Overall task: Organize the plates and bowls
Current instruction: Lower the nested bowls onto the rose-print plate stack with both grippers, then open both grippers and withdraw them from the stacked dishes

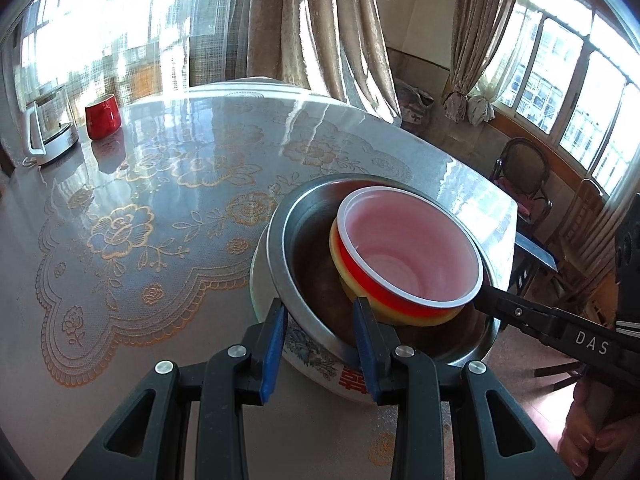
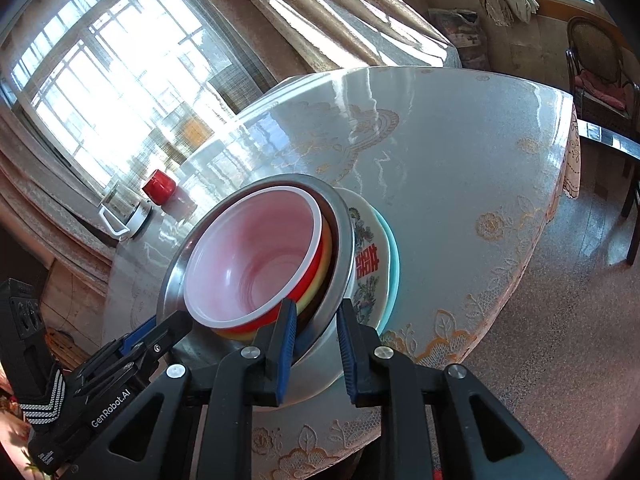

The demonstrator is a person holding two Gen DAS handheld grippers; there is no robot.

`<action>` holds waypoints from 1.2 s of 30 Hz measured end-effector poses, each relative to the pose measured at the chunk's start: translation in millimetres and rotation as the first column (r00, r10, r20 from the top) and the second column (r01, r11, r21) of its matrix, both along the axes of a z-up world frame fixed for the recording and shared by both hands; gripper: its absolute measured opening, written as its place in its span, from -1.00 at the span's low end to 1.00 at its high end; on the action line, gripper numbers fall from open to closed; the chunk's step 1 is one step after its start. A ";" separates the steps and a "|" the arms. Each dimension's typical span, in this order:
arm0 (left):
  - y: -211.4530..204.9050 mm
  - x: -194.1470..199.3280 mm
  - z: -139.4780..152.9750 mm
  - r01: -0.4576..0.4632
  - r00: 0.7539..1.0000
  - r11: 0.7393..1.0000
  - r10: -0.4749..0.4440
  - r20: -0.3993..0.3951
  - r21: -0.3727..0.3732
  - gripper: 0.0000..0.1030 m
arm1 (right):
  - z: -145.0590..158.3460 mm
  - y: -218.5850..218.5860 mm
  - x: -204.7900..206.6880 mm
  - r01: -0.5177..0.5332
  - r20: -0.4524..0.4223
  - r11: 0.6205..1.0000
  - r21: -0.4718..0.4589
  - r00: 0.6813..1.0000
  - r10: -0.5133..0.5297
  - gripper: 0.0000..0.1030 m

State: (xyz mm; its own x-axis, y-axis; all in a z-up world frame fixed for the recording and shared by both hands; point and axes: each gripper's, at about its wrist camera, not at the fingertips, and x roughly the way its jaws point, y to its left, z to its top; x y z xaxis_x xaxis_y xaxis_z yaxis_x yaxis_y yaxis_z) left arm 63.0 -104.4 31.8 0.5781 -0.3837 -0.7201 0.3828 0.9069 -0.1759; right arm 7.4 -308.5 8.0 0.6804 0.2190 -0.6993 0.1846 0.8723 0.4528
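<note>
A stack of dishes stands near the table edge. A red bowl with a white inside (image 1: 404,248) (image 2: 256,252) sits in a yellow bowl (image 1: 348,280) (image 2: 316,288), inside a steel bowl (image 1: 308,248) (image 2: 340,264), on a white floral bowl (image 1: 316,352) (image 2: 368,264) and a teal plate (image 2: 394,256). My left gripper (image 1: 320,320) straddles the near rims of the steel and white bowls, jaws apart. My right gripper (image 2: 318,328) straddles the same rims from the other side; it also shows in the left wrist view (image 1: 492,300).
The table (image 1: 160,200) (image 2: 460,152) has a lace cloth under a glossy cover. A red mug (image 1: 103,117) (image 2: 159,186) and a glass kettle (image 1: 52,128) (image 2: 124,208) stand at the far side. Chairs (image 1: 524,176) (image 2: 600,68) stand beyond the table.
</note>
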 end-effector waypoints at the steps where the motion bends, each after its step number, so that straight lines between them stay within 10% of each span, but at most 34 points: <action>1: 0.0 -1.2 0.0 0.000 1.000 1.000 0.000 0.004 0.001 -0.33 | 0.3 0.8 -0.3 -0.003 0.002 1.000 -0.005 1.000 0.003 -0.57; 17: 0.2 -19.3 3.3 0.007 0.998 1.000 -0.009 0.062 0.019 -0.30 | 2.3 4.9 -7.7 0.005 0.018 1.000 0.005 1.000 -0.005 -0.52; 36: 35.2 -72.5 -16.5 -0.109 0.994 0.991 0.108 0.021 0.072 0.68 | 9.0 38.9 -52.6 -0.049 0.171 0.994 -0.095 0.983 0.064 -0.31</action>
State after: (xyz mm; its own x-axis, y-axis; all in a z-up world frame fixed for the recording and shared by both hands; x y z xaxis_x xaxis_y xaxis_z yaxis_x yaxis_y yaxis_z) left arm -9.4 -69.2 15.2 0.6259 -0.2645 -0.7337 0.2835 0.9535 -0.1019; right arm -45.2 -269.6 17.1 0.7818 0.2022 -0.5899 0.0591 0.9177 0.3929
